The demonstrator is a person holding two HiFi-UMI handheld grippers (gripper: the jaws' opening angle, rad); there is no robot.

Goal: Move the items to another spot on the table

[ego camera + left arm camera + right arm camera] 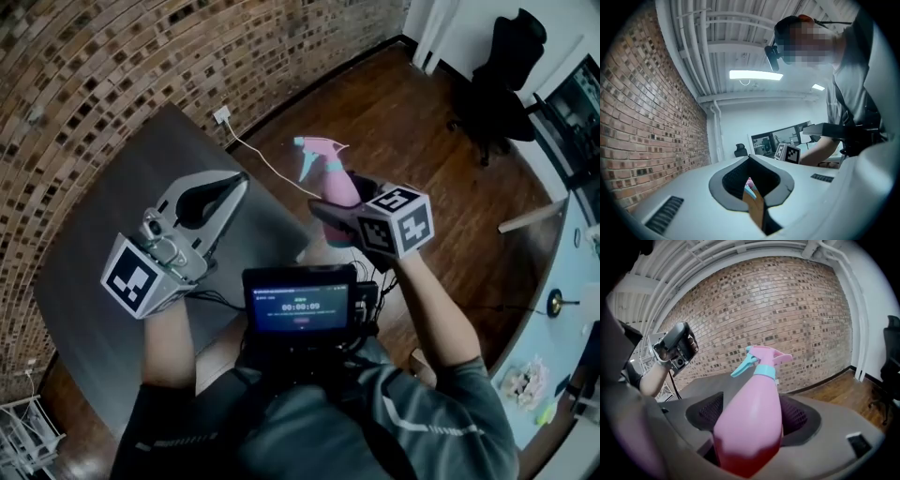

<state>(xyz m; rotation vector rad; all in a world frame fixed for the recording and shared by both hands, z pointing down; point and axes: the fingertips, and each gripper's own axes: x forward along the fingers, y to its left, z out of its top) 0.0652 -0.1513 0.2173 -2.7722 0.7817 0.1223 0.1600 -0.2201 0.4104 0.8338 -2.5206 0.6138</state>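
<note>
A pink spray bottle (337, 186) with a teal trigger is held in the air above the grey table's (103, 234) right edge. My right gripper (341, 208) is shut on the bottle's body, its dark jaws on both sides. In the right gripper view the spray bottle (750, 423) fills the space between the jaws, nozzle pointing away. My left gripper (240, 180) hovers over the table to the left, white jaws together with nothing between them. In the left gripper view a sliver of the bottle (749, 183) shows through the narrow slit between the jaws.
A screen (300, 305) hangs at the person's chest. A white cable (267, 164) runs from a wall plug across the wooden floor. A black office chair (502, 80) stands at the back right. A light blue table (562, 309) with small items is on the right.
</note>
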